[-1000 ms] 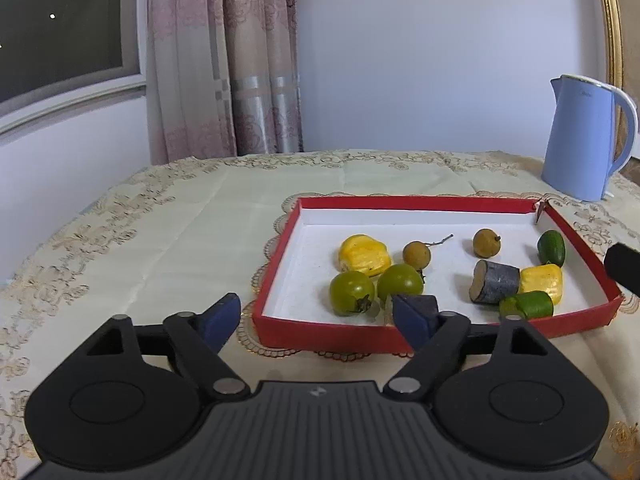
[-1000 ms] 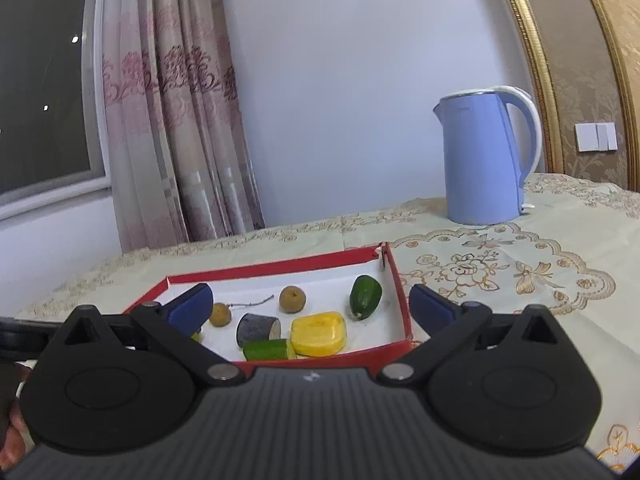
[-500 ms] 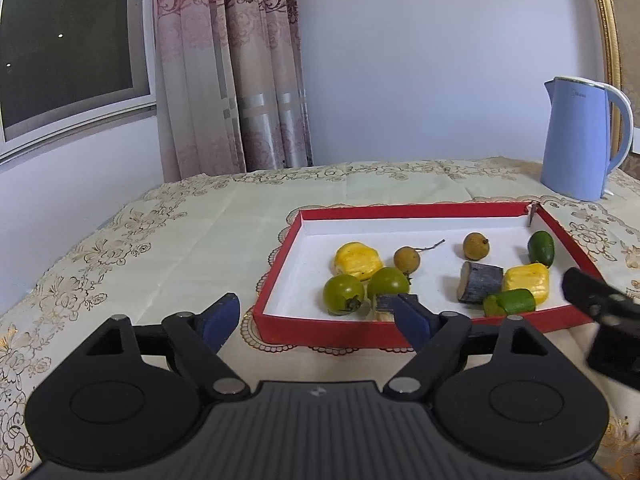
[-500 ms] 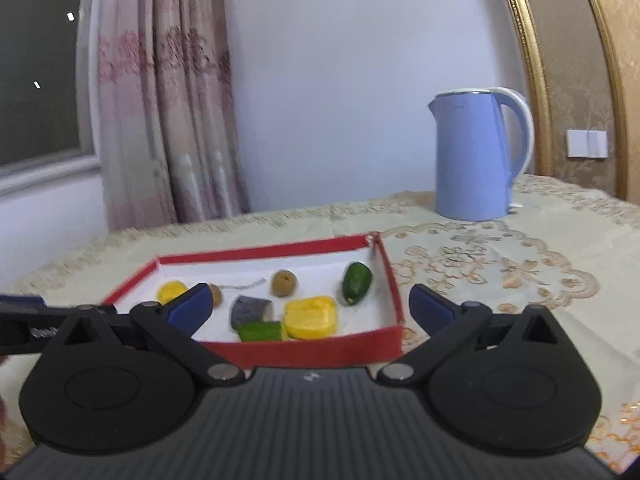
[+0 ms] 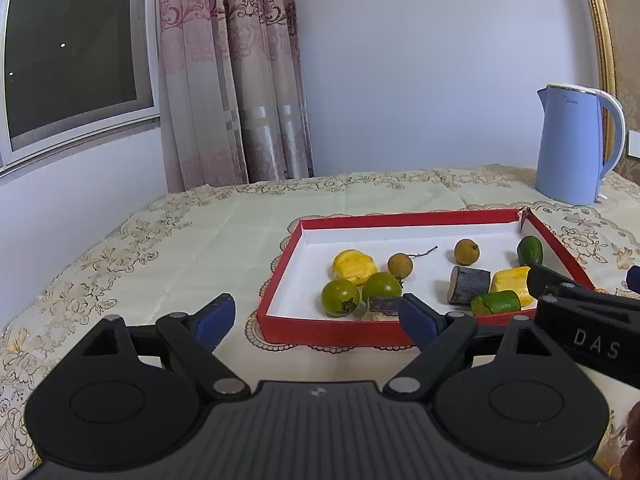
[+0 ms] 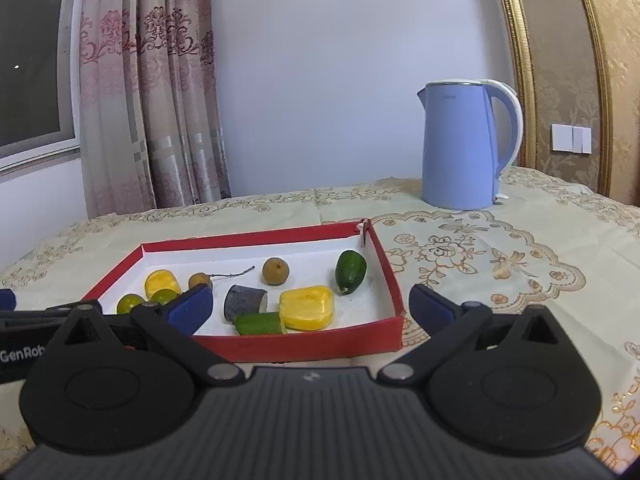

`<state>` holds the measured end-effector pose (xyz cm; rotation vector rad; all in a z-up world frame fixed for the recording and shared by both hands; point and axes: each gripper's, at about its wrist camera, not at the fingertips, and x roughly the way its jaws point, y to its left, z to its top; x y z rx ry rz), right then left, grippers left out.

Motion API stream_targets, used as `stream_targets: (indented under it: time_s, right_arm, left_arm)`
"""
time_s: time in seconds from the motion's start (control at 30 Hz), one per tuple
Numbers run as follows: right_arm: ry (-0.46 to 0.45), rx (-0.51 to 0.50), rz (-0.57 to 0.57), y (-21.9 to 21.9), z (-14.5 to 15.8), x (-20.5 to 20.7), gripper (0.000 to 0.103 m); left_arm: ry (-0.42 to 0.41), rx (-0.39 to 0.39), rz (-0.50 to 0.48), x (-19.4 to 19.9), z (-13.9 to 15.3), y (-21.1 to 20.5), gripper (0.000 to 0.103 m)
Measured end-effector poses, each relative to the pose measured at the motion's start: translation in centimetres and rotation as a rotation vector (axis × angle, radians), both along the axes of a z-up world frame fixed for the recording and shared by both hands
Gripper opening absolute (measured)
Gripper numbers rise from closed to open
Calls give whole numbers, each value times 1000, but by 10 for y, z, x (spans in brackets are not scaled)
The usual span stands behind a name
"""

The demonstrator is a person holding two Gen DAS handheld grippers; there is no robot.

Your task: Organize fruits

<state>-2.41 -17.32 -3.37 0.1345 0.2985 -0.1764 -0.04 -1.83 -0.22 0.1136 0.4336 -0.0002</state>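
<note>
Red tray w/ fruits sits on the surface, near my hand-held grippers. My left hand-held gripper has just been opening, nothing between jaws; my right hand-held gripper gapes wide, empty, before the tray's front edge.

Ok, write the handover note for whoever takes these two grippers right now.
Left gripper: open, empty, jaws just been opening, short of the red tray.
Right gripper: open, empty, at the tray's near wall.
In the tray: two green tomatoes, two yellow pieces, two brown longans, a dark stem chunk, a green fruit, a cut green piece.
Blue kettle stands behind, on the tablecloth.
Done: all visible fruit is in the tray.
Left: possibly grouping like with like.
</note>
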Motion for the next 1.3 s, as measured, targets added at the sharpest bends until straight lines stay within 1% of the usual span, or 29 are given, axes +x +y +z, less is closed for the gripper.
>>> stream_targets:
  time_s: [0.3, 0.5, 0.73, 0.87, 1.03, 1.1, 1.3]
  right_arm:
    - [12, 14, -41, -5, -1, 1, 103]
    - [33, 17, -31, -4, -4, 4, 103]
    - [46, 15, -34, -4, -7, 8, 103]
    - [51, 4, -28, -2, -7, 10, 103]
    - [55, 0, -21, 0, -7, 12, 103]
    - [55, 1, -23, -1, -8, 12, 103]
    - [50, 5, -20, -2, -8, 12, 103]
  left_arm:
    - [0, -21, 10, -1, 2, 2, 89]
    - [-5, -3, 5, -2, 1, 0, 89]
    - [0, -4, -8, -3, 2, -2, 89]
    - [-2, 11, -11, -3, 2, -4, 90]
    - [-3, 3, -44, -4, 4, -5, 91]
    - [-2, 0, -44, -4, 5, -5, 92]
    - [-4, -9, -42, -3, 5, -4, 93]
